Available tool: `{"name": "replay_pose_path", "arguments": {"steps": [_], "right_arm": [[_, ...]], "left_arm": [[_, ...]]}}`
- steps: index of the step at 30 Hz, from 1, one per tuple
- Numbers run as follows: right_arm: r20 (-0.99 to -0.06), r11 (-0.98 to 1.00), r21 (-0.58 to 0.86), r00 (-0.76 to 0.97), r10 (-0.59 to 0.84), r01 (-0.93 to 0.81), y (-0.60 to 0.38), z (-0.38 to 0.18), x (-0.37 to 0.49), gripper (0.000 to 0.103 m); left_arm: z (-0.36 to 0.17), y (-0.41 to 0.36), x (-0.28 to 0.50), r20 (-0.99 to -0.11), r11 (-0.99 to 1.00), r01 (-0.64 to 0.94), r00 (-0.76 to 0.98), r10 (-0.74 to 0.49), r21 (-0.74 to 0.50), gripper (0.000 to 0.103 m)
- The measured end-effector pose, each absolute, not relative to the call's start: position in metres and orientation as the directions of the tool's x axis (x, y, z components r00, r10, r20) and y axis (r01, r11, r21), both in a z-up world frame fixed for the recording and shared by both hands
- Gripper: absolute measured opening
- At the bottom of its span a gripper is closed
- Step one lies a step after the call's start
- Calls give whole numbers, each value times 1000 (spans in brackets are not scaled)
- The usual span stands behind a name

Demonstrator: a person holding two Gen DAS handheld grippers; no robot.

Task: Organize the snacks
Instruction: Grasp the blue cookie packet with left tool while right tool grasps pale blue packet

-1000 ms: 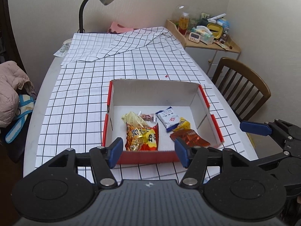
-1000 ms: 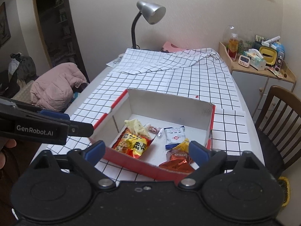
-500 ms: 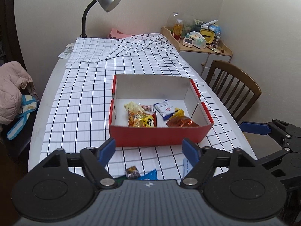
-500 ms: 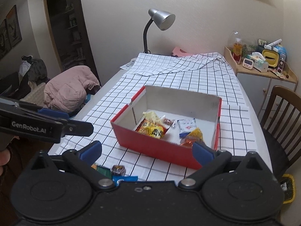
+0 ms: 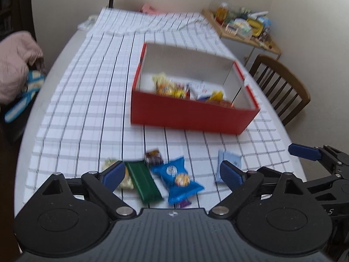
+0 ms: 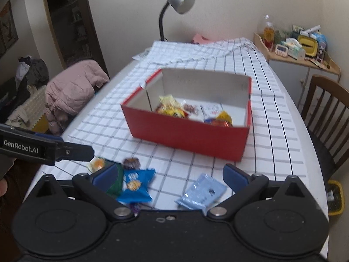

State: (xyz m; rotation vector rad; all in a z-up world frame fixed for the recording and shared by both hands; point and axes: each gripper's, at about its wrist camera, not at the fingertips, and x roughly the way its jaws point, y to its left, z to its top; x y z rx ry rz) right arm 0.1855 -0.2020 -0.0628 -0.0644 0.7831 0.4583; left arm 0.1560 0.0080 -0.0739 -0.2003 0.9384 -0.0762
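Left gripper (image 5: 171,173), right gripper (image 6: 170,175): both spread, empty | pale-blue foil snack packet (image 6: 201,193) on checked tablecloth (image 6: 272,113), short of red cardboard box (image 6: 187,134) | pinch flat across mid-packet, lift over wall.

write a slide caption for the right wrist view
Open right gripper above loose snack packets on the checked tablecloth, red box of snacks beyond.

White table (image 6: 305,174), checked cloth (image 6: 218,65), red box (image 6: 185,135), loose snack packets (image 5: 174,174) near front edge
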Motion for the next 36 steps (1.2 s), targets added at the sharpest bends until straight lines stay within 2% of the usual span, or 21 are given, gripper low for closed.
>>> {"name": "replay_pose_path", "arguments": {"steps": [13,25,33,36], "right_arm": [[-803,949,129,532,270,-287,-227,-134,222,101],[-857,946,85,461,230,-314,-206,-164,253,99],[-876,950,40,447,182,-310,-192,-178,266,94],[-888,954,39,428,170,-298,-189,-184,268,88]], "left_arm": [[-132,-12,196,-886,974,-139,453,-101,-182,94],[-161,-33,229,-927,974,-183,371,-54,-130,94],[-174,-33,237,-934,960,-238,353,-55,-147,94],[-178,-32,239,-937,957,-245,344,-66,-157,93]]}}
